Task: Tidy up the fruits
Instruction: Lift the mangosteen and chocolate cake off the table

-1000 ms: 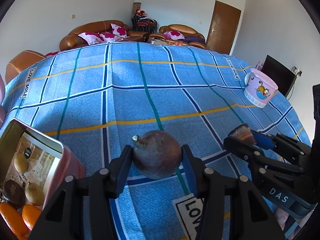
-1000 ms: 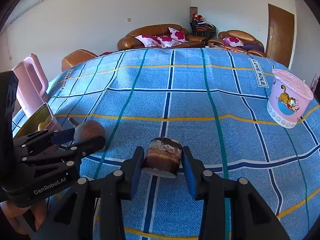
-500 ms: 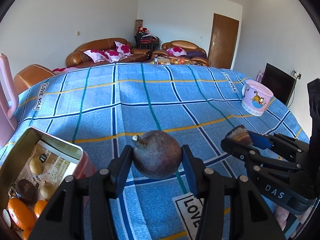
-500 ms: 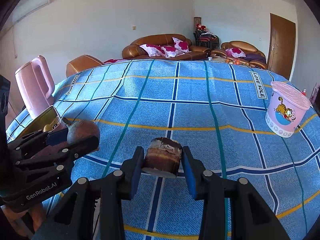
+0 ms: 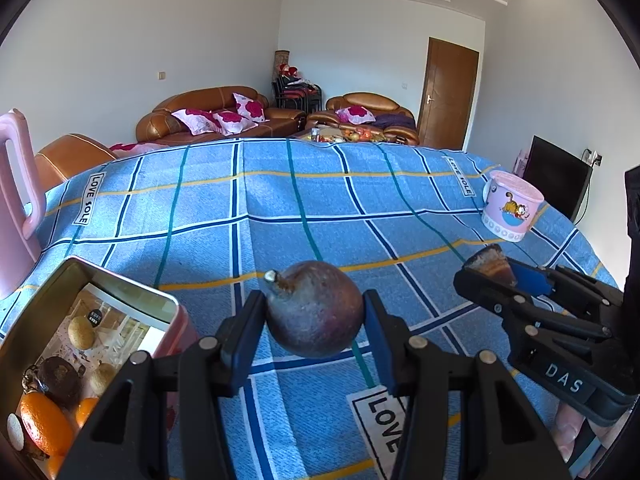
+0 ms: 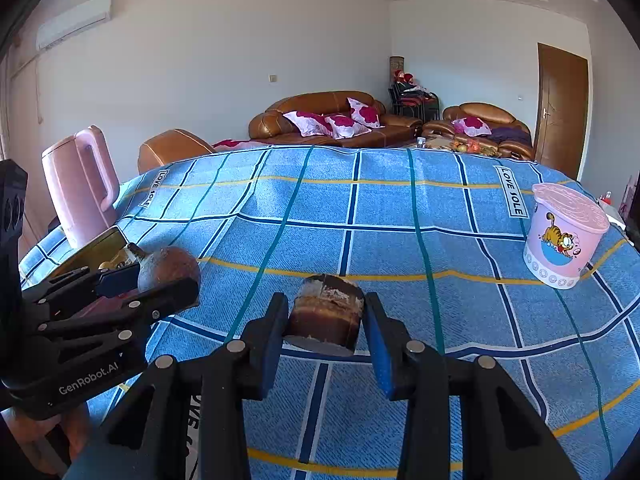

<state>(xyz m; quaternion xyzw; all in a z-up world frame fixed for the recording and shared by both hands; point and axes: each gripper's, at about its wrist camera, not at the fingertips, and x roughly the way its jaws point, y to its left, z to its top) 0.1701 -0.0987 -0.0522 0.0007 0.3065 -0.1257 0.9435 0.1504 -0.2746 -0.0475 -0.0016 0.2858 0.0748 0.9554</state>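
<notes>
The left gripper point(image 5: 314, 316) is clamped on a round, dull purple-brown fruit with a short stem point(image 5: 314, 314), most likely a passion fruit, held clear above the blue checked tablecloth point(image 5: 280, 208). Beside it the right gripper point(image 6: 325, 318) pinches a brown, flat-topped cylindrical piece point(image 6: 326, 312); what fruit it is cannot be told. Both loads sit squarely between the pads, so the step in hand looks like carrying them to the container. The sensible way is one hand at a time: swing the left load over the open tin point(image 5: 120, 292) at near left, lower it into a free spot away from the fruit already there, and only then let the fingers part, since a round fruit dropped from height could roll or bounce out. The right hand should hold back so the two tools do not collide over the narrow opening. Inside the tin lie oranges point(image 5: 44, 424) at the near end, a dark round fruit point(image 5: 60, 376) and small pale brown ones point(image 5: 80, 332) on a printed liner. Farther left stands a pink jug point(image 6: 80, 184), contents hidden. At far right sits a pink cartoon-cat tub point(image 6: 566, 236) with its lid on, contents unseen.
</notes>
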